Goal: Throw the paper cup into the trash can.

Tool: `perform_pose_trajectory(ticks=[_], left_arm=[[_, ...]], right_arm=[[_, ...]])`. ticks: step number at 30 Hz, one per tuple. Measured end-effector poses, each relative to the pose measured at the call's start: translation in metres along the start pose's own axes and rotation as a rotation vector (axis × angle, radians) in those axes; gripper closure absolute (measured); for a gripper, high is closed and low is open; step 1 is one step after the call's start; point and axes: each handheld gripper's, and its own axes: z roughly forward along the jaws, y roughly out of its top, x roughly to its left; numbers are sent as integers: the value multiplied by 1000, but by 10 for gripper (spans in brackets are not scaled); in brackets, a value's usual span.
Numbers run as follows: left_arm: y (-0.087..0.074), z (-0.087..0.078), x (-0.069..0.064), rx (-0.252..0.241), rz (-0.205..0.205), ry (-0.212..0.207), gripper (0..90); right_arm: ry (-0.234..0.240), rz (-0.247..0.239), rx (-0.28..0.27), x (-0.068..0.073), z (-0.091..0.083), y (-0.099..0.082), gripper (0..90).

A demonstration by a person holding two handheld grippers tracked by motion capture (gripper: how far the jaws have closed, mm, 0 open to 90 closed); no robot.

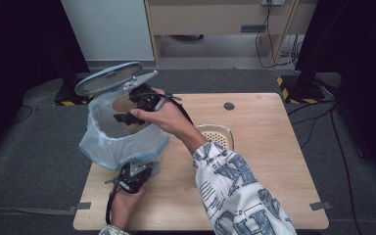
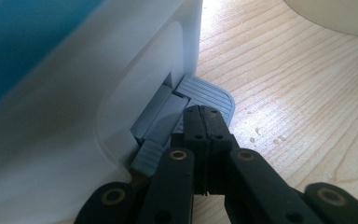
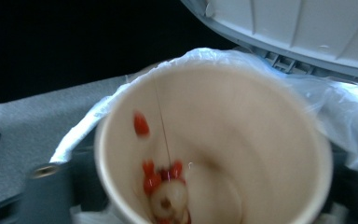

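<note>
Closed jaws of the left gripper (image 2: 204,122) press their tips together on the grey ribbed pedal (image 2: 208,93) at the foot of the white bin (image 2: 74,116), with nothing between them. From above, that gripper (image 1: 133,177) sits at the near side of the bin (image 1: 122,142), which stands on the left part of the wooden table (image 1: 259,161). A pale blue bag (image 1: 95,142) lines the bin and folds over its rim, and the grey lid (image 1: 108,78) stands raised behind.

Further right, the right gripper (image 1: 127,116) reaches over the bin's mouth. Its jaws flank a paper cup (image 3: 214,144), but blur hides whether the pads grip it. The cup is cream inside, with red bits and a pale round piece (image 3: 168,198) near its bottom. It lies tipped, mouth facing the right gripper's camera, its long axis running away toward the bin's opening. A perforated dish (image 1: 218,134) rests just right of the bin.
</note>
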Motion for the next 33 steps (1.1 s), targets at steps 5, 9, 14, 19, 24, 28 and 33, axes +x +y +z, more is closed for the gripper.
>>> perform_pose_trajectory(ticks=[5,9,14,19,24,28,33], left_arm=[[0,0,0,-1,-1,0,894],[0,0,0,-1,-1,-1,894],[0,0,0,-1,1,-1,894],[0,0,0,-2,0,-1,894],[0,0,0,-1,1,-2,894],[0,0,0,-2,2,-1,894],[0,0,0,-2,1,-2,894]], right_arm=[[13,-1,-30,2,-8,1,152],[-2,-5,-35,-2,-19,0,150],[-25,6,-47,-10,-35,-6,150],[-49,26,-56,-18,-50,-13,149],[-68,33,-67,-24,-64,-20,149],[-85,42,-71,-29,-74,-26,148],[-111,55,-75,-38,-89,-35,148]])
